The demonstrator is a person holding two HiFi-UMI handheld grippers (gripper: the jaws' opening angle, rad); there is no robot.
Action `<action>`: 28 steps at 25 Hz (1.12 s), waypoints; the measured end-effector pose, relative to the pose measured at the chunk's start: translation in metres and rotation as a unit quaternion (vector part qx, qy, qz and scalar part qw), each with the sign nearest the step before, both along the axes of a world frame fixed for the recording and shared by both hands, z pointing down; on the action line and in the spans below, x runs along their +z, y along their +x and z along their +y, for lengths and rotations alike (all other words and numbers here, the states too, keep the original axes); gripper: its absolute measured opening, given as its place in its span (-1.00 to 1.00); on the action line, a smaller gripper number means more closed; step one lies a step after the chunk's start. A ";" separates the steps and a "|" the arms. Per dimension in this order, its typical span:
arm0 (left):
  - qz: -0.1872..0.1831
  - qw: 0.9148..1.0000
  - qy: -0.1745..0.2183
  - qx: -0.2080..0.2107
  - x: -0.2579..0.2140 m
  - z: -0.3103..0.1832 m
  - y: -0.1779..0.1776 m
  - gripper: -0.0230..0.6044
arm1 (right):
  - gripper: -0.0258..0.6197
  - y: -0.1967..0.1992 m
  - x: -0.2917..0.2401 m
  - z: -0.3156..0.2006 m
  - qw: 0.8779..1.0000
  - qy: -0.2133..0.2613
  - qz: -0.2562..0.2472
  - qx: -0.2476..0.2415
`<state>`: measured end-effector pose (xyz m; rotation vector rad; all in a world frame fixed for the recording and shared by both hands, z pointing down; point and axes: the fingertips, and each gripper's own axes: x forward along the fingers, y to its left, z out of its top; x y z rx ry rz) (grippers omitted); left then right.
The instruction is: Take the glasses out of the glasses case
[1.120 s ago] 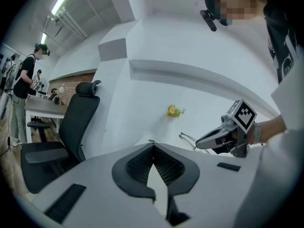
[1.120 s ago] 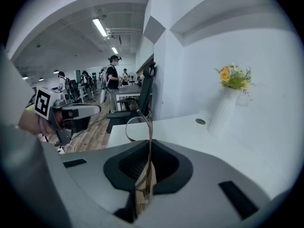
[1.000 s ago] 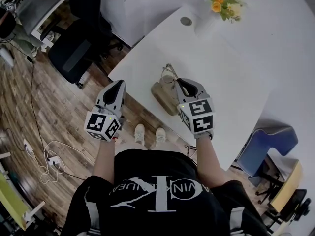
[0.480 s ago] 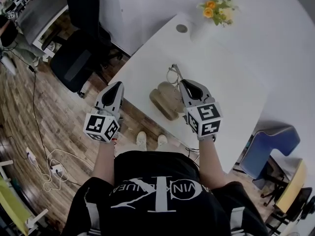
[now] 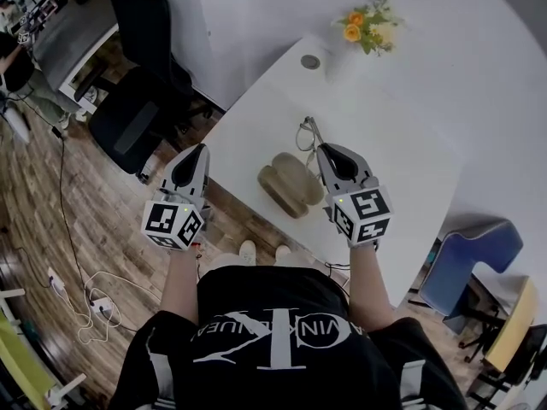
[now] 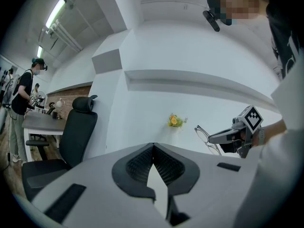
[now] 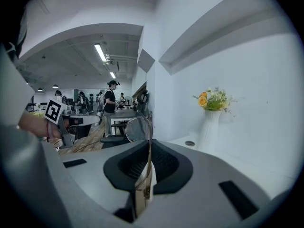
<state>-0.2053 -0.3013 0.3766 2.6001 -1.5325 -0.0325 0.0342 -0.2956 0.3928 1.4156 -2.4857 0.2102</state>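
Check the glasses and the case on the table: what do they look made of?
The glasses look like a thin metal wire frame, dark with a slight sheen. The rims are very slender and the lenses are clear. The case is tan and matte with a rounded, soft-looking shell. It is probably faux leather or fabric, but it is too small to tell which.

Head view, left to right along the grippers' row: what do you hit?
black office chair → left gripper → glasses case → right gripper, shut on the glasses → blue chair
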 end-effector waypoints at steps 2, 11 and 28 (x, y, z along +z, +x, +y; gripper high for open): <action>-0.001 1.000 0.004 -0.002 -0.003 -0.001 0.000 -0.88 | -0.82 0.004 -0.002 -0.001 1.000 0.006 -0.003 0.003; -0.002 1.000 0.019 -0.013 -0.016 -0.003 -0.005 -0.88 | -0.82 0.023 -0.017 -0.005 0.999 0.027 -0.020 0.019; -0.008 0.999 0.034 -0.040 -0.028 -0.002 -0.021 -0.88 | -0.82 0.035 -0.030 -0.011 0.997 0.050 -0.042 0.033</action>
